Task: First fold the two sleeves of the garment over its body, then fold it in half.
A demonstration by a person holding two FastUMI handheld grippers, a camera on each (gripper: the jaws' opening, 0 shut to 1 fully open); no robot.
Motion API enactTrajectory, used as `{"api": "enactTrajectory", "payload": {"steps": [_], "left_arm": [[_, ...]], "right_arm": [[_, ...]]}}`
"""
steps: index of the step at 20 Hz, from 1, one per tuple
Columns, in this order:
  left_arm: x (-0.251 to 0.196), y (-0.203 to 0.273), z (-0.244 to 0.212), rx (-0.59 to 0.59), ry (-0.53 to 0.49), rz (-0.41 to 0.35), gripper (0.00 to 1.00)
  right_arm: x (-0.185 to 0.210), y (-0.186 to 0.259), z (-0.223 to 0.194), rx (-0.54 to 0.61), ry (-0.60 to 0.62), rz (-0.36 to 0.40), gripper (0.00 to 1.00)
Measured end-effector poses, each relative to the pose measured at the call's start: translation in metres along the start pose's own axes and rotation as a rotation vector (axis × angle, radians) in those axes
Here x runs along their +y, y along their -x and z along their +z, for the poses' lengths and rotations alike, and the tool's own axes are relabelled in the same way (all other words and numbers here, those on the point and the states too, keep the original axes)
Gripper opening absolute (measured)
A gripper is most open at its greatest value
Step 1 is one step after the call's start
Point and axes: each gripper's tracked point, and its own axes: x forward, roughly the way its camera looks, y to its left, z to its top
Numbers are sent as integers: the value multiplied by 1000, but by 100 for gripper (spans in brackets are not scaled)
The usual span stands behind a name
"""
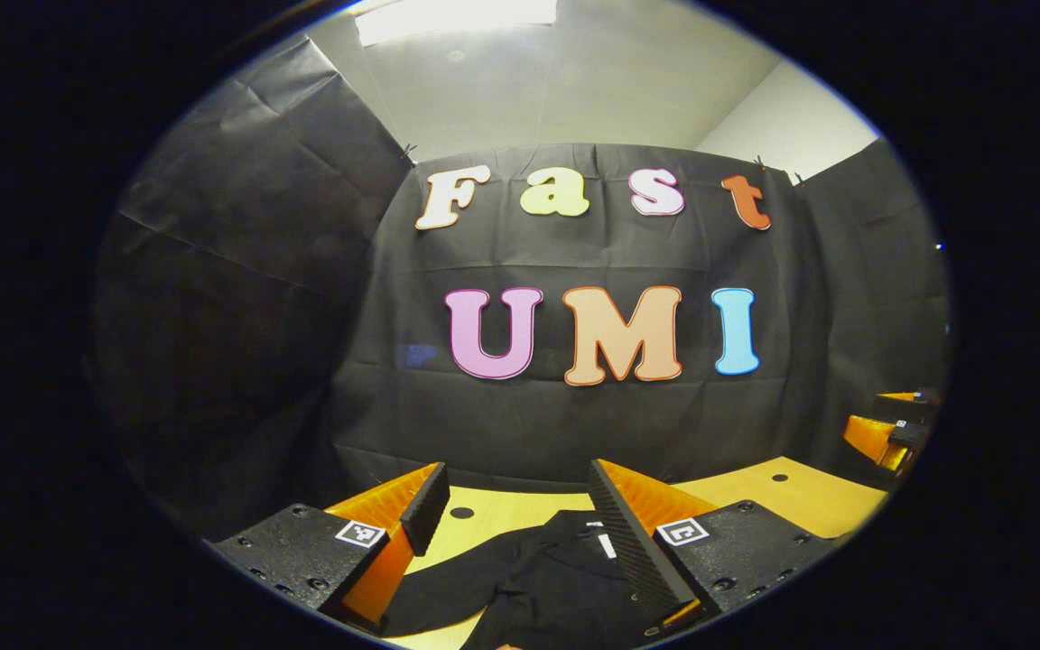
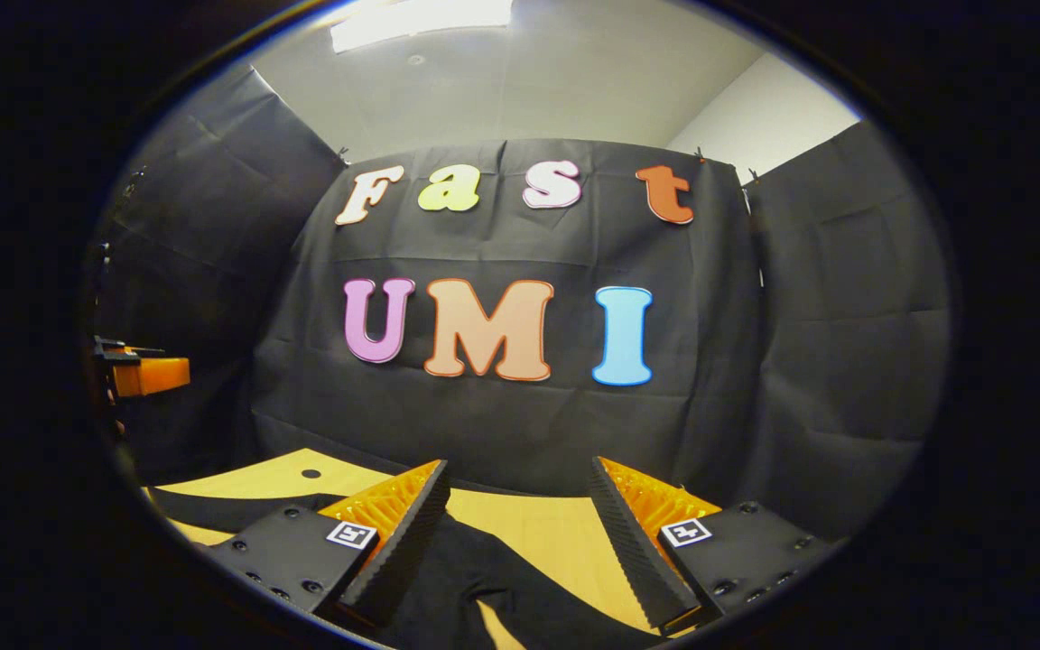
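Ahead of me, black cloth walls [image 1: 565, 406] close off the booth on three sides, with a pale ceiling and a bright light panel [image 1: 457, 16] overhead. Below them runs a light wooden table [image 1: 800, 492], which has small dark holes in its top.

On that table lies the black garment [image 1: 547, 578], rumpled, with a white tag near its collar. In the left gripper view it sits between and just beyond my left gripper [image 1: 515, 524], whose fingers are spread wide and held level above the cloth, gripping nothing. The right finger overlaps the garment's edge in the picture; I cannot tell whether it touches.

In the right gripper view the garment [image 2: 484, 587] spreads out below my right gripper [image 2: 520, 533], one dark strip reaching off toward the left along the table [image 2: 556, 533]. Those fingers are also parted wide, pointing forward at the back wall, with nothing between them.

Off at the right edge of the left gripper view, I see the other gripper [image 1: 890, 433], well apart.
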Motion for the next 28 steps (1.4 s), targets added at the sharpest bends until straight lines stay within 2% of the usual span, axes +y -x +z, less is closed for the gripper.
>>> {"api": "enactTrajectory", "payload": {"steps": [7, 10, 15, 18, 23, 28], "left_arm": [[-8, -2, -3, 9, -24, 7, 94], [-11, -2, -6, 17, -29, 14, 93], [-20, -3, -7, 25, -47, 9, 94], [-28, -4, -11, 36, -53, 6, 93], [-39, -2, -18, 56, -63, 11, 94], [-52, 0, -24, 71, -70, 17, 93]], "right_arm": [[-68, -9, -44, 110, 77, -75, 98], [-93, -8, -69, 186, 117, -82, 99], [-120, -1, -136, 392, 120, -34, 98], [-136, 8, -166, 478, 143, -34, 98], [-144, 17, -220, 634, 157, 12, 100], [-158, 49, -275, 831, 159, 50, 99]]}}
